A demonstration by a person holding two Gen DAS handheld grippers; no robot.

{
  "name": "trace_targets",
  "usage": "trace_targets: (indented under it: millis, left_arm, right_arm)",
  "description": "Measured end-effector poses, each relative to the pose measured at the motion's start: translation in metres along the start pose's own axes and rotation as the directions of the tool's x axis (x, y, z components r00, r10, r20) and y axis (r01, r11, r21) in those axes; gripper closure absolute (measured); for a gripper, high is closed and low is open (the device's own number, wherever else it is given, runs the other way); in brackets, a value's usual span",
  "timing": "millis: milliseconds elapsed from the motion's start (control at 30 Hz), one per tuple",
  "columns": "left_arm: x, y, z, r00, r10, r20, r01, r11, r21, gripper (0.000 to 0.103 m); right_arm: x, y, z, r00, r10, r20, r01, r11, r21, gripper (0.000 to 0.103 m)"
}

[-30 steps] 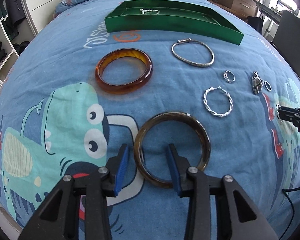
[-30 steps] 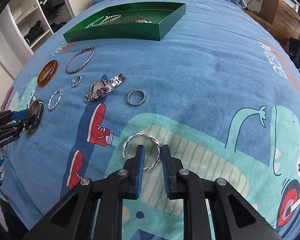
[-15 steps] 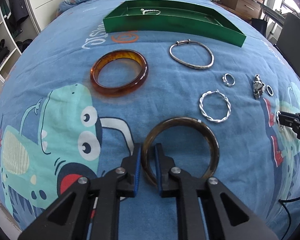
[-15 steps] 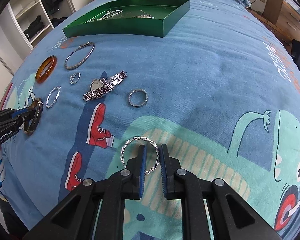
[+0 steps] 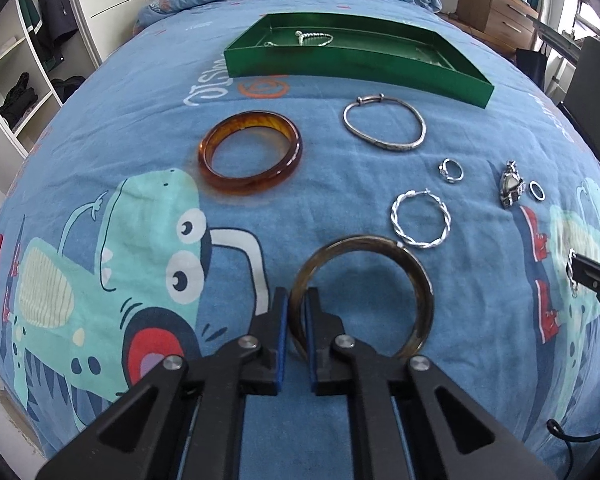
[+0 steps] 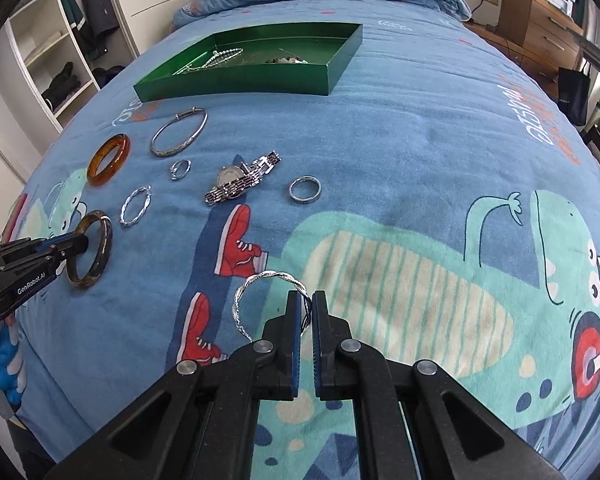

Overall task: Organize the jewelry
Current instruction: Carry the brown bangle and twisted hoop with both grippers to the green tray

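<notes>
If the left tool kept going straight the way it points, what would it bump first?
Probably the blue dinosaur bedspread: the left tool, shut on the dark brown bangle, points steeply down at it.

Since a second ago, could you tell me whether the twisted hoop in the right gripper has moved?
Yes. The twisted hoop has tilted up off the bedspread, pinched in the right gripper, whose jaws have just closed on it.
</notes>
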State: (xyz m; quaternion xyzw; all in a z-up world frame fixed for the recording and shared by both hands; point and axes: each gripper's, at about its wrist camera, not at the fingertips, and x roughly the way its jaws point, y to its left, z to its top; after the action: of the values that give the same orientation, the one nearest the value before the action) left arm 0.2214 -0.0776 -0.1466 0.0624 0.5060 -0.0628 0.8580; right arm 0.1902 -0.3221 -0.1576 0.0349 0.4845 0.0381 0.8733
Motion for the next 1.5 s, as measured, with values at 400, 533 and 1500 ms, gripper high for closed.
trace_targets:
  millis: [400, 533, 1500]
  left_arm:
    - [-0.051, 0.020, -0.014, 0.995, -0.047, 0.093, 0.051, 0.998, -0.036, 0.096]
    - [-0.073, 0.028, -0.012, 0.988, -0.065, 0.140, 0.072, 0.996, -0.047, 0.096]
    - [-0.046, 0.020, 0.162, 0.930, -0.210, 0.300, 0.221, 0.975, -0.002, 0.096]
  right_arm:
    - [-0.060, 0.004, -0.012, 0.994, -0.006, 0.113, 0.005, 1.000, 0.013, 0.098]
    - [-0.074, 0.009, -0.014, 0.990, -0.005, 0.141, 0.004, 1.000, 0.009, 0.098]
    - [-0.072, -0.029, 0.114, 0.920, 0.071, 0.385, -0.094, 0.995, 0.043, 0.098]
